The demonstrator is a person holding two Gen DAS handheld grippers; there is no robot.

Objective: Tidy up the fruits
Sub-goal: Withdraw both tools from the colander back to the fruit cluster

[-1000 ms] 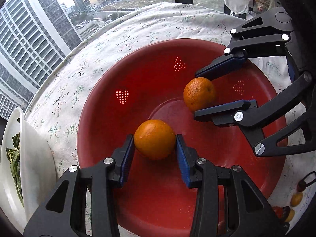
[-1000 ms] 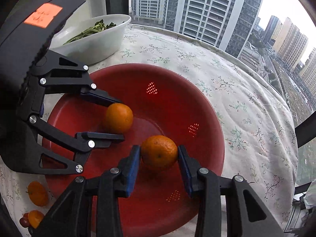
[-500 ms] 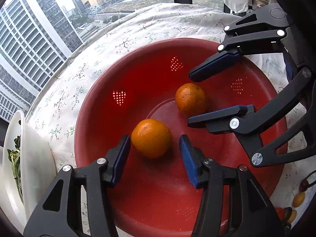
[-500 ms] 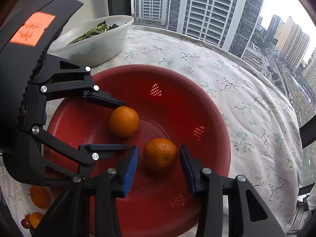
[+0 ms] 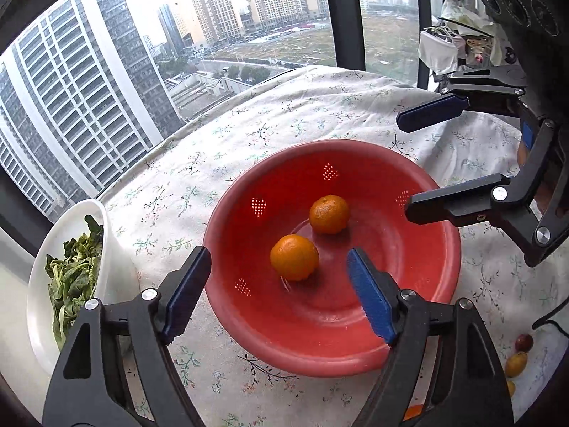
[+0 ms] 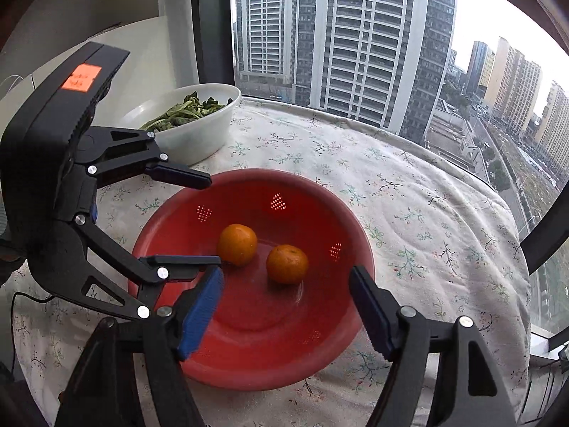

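Two oranges lie loose in a red perforated bowl (image 5: 320, 363) (image 6: 249, 377) on a flowered tablecloth. The nearer orange (image 5: 294, 257) (image 6: 237, 243) sits below and ahead of my left gripper (image 5: 277, 251) (image 6: 213, 220), whose jaws are opening wide, with no pad touching it. The other orange (image 5: 329, 213) (image 6: 287, 263) lies ahead of my right gripper (image 6: 286, 270) (image 5: 405, 166). Its jaws are opening too and stand well clear of the fruit. Both grippers hover above the bowl, holding nothing.
A white bowl (image 5: 113, 267) (image 6: 199, 142) of leafy greens stands beside the red bowl, toward the window. Small fruits, one red (image 5: 524, 342) and one yellow (image 5: 516, 363), lie on the cloth at the right. The window runs along the table's far edge.
Both grippers were shut on an orange each, then let go. The jaws spread wide and both grippers pulled up and back, leaving the two oranges resting in the bowl.
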